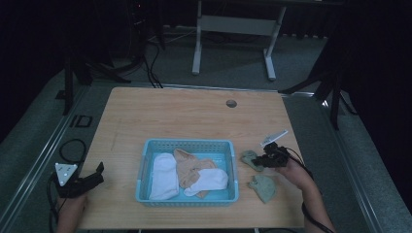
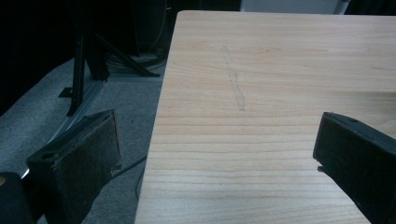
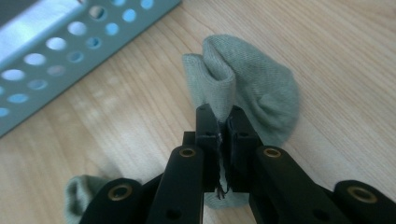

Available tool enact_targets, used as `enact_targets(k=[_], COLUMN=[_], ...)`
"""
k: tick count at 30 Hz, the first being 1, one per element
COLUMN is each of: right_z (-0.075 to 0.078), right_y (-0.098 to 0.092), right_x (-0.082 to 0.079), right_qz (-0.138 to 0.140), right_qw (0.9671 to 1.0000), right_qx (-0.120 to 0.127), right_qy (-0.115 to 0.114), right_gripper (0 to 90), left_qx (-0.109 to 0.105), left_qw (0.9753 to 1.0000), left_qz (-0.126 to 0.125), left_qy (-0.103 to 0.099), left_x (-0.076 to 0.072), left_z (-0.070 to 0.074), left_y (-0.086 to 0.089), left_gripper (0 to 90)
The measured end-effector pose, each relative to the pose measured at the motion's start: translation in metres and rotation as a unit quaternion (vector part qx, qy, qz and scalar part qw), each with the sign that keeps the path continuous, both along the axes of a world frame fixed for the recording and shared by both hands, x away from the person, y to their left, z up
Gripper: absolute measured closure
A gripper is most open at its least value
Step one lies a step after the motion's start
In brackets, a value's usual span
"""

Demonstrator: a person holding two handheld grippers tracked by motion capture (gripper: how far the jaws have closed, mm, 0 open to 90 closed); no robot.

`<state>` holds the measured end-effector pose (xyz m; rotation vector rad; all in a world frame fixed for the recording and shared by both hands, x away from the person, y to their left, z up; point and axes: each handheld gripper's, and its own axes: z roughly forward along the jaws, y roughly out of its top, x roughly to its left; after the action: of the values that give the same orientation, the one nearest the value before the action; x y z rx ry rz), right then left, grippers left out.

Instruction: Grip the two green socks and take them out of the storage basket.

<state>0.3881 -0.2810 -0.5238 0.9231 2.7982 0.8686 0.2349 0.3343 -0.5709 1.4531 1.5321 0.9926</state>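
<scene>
Green sock (image 3: pixel 261 88) is pinched between right gripper's (image 3: pixel 223 122) closed jaws.

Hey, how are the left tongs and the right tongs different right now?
The left tongs are open, jaws spread wide with nothing between them; the right tongs are shut on a green sock. The left tongs sit at the table's near left edge, away from the blue basket; the right tongs sit right of it. Both are black and hand-held.
</scene>
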Motion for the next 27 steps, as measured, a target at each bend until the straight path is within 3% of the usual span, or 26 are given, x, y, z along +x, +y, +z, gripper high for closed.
enact_targets(k=[4,9,10,12,17,22,25,27], right_z=[-0.005,-0.002,0.004,0.011,0.023,0.029,0.028,0.025], right_y=[0.003,0.006,0.007,0.006,0.001,-0.012,-0.019,-0.031], right_x=[0.003,0.003,0.002,0.000,-0.005,-0.009,-0.010,-0.013], right_qz=[-0.003,-0.010,-0.007,-0.007,-0.012,-0.043,-0.052,-0.073], right_qw=[1.0000,0.9999,0.9999,0.9998,0.9991,0.9974,0.9966,0.9946], right_qx=[0.000,-0.007,-0.005,0.004,0.018,0.030,0.035,0.046], right_qy=[0.004,-0.005,-0.011,-0.020,-0.037,-0.050,-0.053,-0.057], right_gripper=[85.3,82.6,75.4,70.3,65.1,53.0,51.0,48.2], left_qx=[0.000,0.000,0.000,0.000,0.000,0.000,0.000,-0.001], left_qw=[1.0000,1.0000,1.0000,1.0000,1.0000,1.0000,1.0000,1.0000], left_qz=[0.001,0.000,0.001,0.000,0.001,0.001,0.001,0.001], left_qy=[0.000,0.001,0.000,0.000,0.000,0.000,0.001,0.001], left_x=[0.000,0.000,0.000,0.000,0.000,0.000,0.000,0.000], left_z=[0.000,0.000,0.000,0.000,0.000,0.000,0.000,0.000], left_y=[0.000,0.000,0.000,0.000,0.000,0.000,0.000,0.000], left_gripper=[0.4,0.4,0.4,0.4,0.3,0.4,0.4,0.4])
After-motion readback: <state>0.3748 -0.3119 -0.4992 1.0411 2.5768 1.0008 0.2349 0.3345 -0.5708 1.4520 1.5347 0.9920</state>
